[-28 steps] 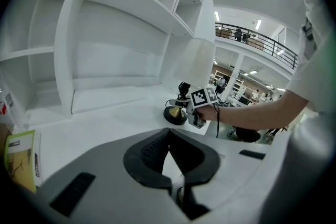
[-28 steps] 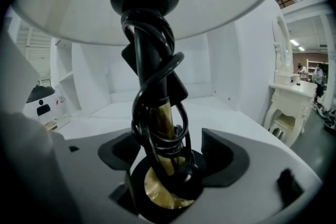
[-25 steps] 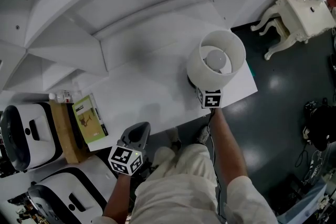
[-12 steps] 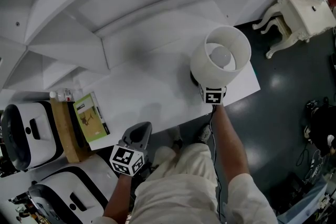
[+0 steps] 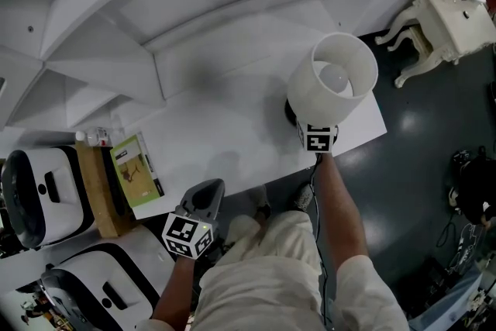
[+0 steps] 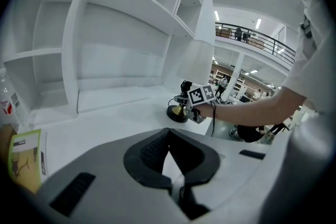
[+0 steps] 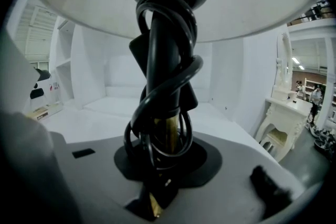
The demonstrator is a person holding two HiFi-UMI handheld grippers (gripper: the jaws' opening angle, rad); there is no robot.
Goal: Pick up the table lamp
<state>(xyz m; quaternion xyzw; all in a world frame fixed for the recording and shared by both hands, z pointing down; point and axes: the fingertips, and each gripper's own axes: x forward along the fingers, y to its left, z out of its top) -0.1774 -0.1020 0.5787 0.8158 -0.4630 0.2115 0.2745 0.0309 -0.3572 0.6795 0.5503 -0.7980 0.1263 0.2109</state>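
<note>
The table lamp (image 5: 333,81) has a white drum shade and stands at the right end of the white desk (image 5: 217,128). A black cord is wound round its stem (image 7: 163,60), which is brass lower down. My right gripper (image 5: 308,122) reaches under the shade. Its jaws have just been closing and now press on the cord-wrapped stem (image 7: 157,165). In the left gripper view the lamp's black base (image 6: 177,113) sits on the desk with the right gripper (image 6: 185,98) at the stem. My left gripper (image 5: 203,198) hangs at the desk's near edge, its pads (image 6: 157,147) meeting with nothing between them.
White shelving rises behind the desk. A green booklet (image 5: 133,173) and a small bottle (image 5: 89,139) lie at the desk's left end beside a wooden box (image 5: 97,198). An ornate white side table (image 5: 446,8) stands on the dark floor at the right.
The lamp shade has shifted a little up and to the right in the head view, with the right gripper beneath it. The left gripper has stayed where it was.
</note>
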